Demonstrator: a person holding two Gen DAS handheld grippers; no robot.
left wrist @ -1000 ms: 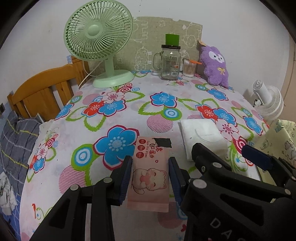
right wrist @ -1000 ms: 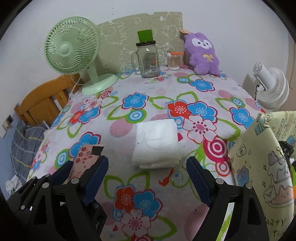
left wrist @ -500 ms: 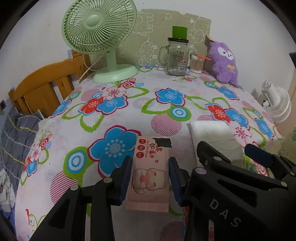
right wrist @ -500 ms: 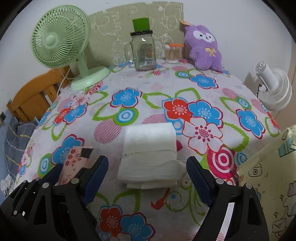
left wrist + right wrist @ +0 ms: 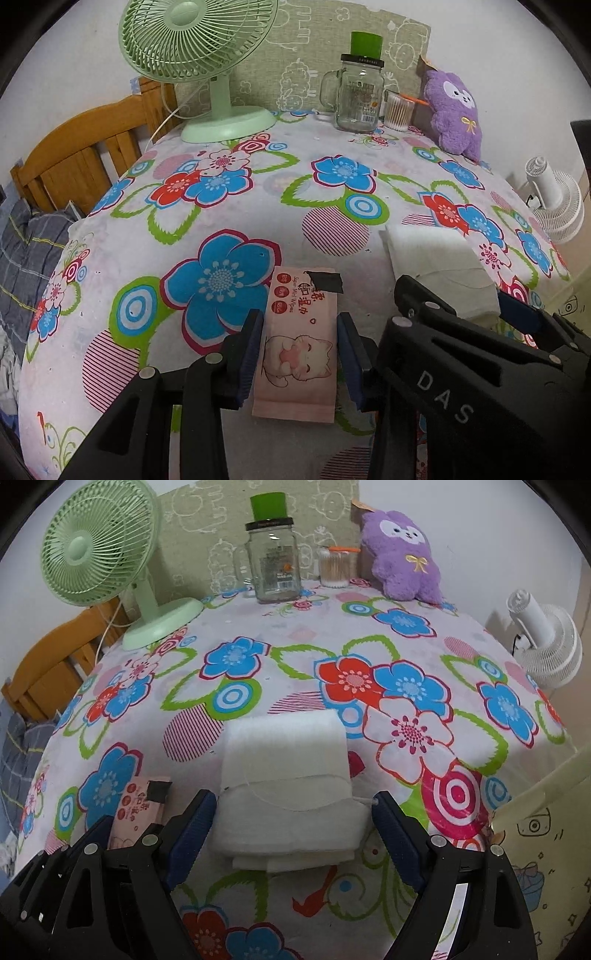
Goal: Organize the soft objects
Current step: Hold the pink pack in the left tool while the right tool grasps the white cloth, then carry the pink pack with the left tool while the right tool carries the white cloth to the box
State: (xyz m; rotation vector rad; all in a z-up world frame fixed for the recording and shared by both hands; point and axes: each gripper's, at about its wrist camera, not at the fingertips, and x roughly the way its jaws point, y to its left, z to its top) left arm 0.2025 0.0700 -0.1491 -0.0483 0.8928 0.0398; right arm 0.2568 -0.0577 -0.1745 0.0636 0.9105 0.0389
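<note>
Firstly, counter, floral cloth, fills both views. Green fan, upper left, upright on its round base. White fan, right edge, beyond the counter. Purple plush, upper right, against the back panel. Glass jar, green lid, top centre; swab cup just beside it. Folded white cloth, lower centre, flat on the counter; right gripper jaws wide apart, flanking its near end. Pink wipes pack, lower centre; left gripper jaws closed against its two sides.
</note>
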